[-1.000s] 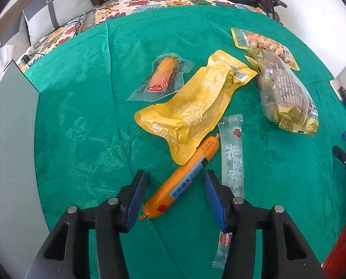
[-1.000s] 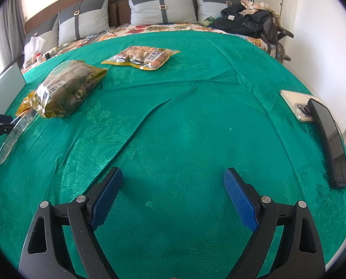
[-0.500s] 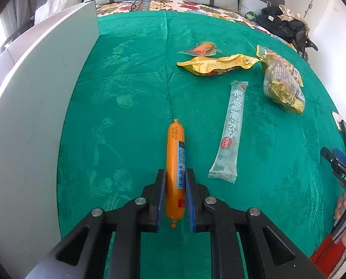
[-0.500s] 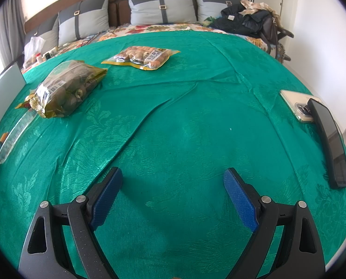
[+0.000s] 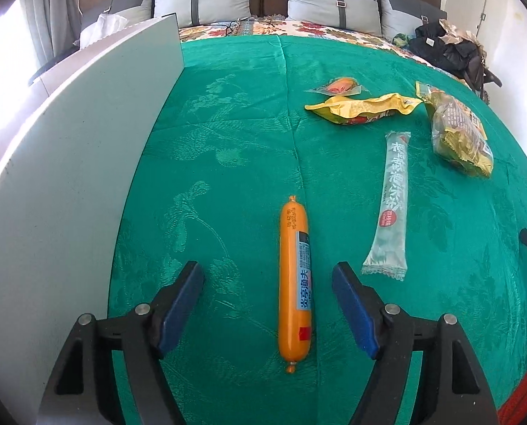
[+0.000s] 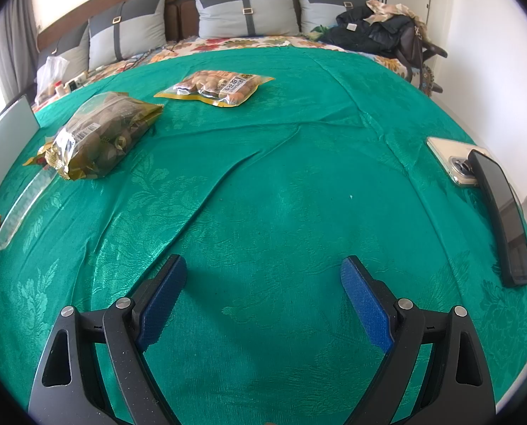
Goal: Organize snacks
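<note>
An orange sausage stick [image 5: 294,279] lies on the green cloth between the open jaws of my left gripper [image 5: 267,272], touching neither. To its right lies a clear long snack packet [image 5: 391,202]. Farther off are a yellow pouch [image 5: 362,108], a small clear pack with an orange snack [image 5: 339,86] and a gold bag of nuts [image 5: 458,134]. My right gripper [image 6: 263,279] is open and empty over bare cloth. In the right wrist view the gold bag [image 6: 100,138] and a peanut pack [image 6: 215,86] lie at the far left.
A grey-white board [image 5: 68,177] stands along the left of the cloth. Two phones [image 6: 483,191] lie at the right edge. Pillows and a pile of dark clothes [image 6: 380,32] are at the back.
My left gripper took hold of the sausage stick, carried it left near the board, then opened and let it go onto the cloth. The right gripper has not moved.
</note>
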Tool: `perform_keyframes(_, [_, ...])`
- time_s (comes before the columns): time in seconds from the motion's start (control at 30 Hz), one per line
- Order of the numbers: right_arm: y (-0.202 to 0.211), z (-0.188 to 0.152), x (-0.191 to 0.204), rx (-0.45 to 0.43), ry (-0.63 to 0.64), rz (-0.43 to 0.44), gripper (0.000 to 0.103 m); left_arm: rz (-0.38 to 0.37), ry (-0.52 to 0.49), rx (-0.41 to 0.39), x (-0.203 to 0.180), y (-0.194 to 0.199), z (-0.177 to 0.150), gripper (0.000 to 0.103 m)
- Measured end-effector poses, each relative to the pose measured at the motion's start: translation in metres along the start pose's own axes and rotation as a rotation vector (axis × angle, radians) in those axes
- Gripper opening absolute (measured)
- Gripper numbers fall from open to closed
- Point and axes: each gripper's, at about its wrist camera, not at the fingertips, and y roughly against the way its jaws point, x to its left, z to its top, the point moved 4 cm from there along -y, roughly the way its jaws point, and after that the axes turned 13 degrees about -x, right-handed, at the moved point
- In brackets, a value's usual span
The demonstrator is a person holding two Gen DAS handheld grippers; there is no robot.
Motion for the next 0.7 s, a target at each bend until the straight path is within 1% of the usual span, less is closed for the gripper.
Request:
perform_keyframes(0.1, [0.0, 0.0, 0.0, 0.0, 0.0, 0.0, 0.091, 0.014, 0.022, -0.014, 0.006, -0.002, -0.003, 0.09])
perform_keyframes(0.13, [0.0, 0.0, 0.0, 0.0, 0.0, 0.0, 0.091, 0.025, 0.025, -0.016, 0.008, -0.004, -0.004, 0.098])
perform_keyframes(0.17, [0.0, 0.0, 0.0, 0.0, 0.0, 0.0, 0.091, 0.032, 0.038, -0.021, 0.012, -0.005, -0.006, 0.102])
perform_keyframes(0.23, [0.0, 0.0, 0.0, 0.0, 0.0, 0.001, 0.091, 0.032, 0.029, -0.043, 0.012, -0.004, -0.007, 0.102])
perform_keyframes(0.7, [0.001, 0.0, 0.001, -0.001, 0.003, 0.007, 0.091, 0.019, 0.021, -0.044, 0.011, -0.004, -0.008, 0.103])
